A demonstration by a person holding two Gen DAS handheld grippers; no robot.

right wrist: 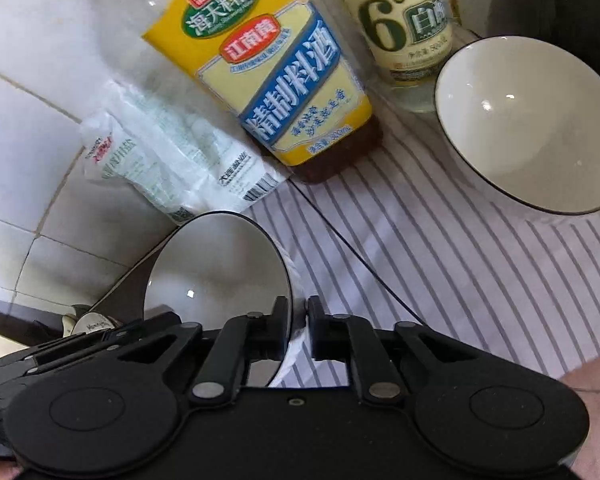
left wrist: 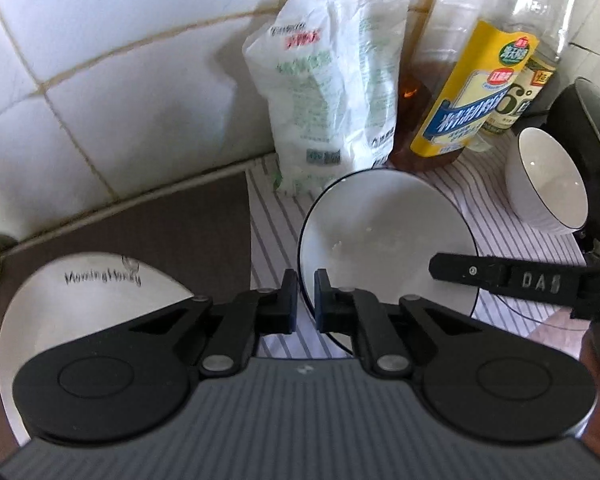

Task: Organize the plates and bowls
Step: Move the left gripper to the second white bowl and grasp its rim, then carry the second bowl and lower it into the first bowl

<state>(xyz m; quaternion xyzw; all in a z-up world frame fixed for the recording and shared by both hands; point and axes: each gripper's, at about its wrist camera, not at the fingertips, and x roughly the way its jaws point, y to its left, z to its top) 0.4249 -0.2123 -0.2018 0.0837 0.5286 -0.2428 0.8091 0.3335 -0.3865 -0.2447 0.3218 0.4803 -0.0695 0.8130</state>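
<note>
Both claws, left (left wrist: pixel 306 294) and right (right wrist: pixel 298 322), are clamped on opposite rims of the near bowl (left wrist: pixel 384 236) over the striped cloth (right wrist: pixel 440 248), so lifting level and together seems wise, clear of the far-right second bowl (right wrist: pixel 528 120) and bottles (right wrist: pixel 268 76).

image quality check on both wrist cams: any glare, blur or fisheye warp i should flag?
Left wrist: strong fisheye bend in the wall tile grout; salt bag print soft and blurred; daylight from the right, small highlight on the far bowl. Right wrist: cooking wine bottle label sharp, frame edges smeared; specular spots on the held bowl between the right tongs; dark vignette at the corners.
</note>
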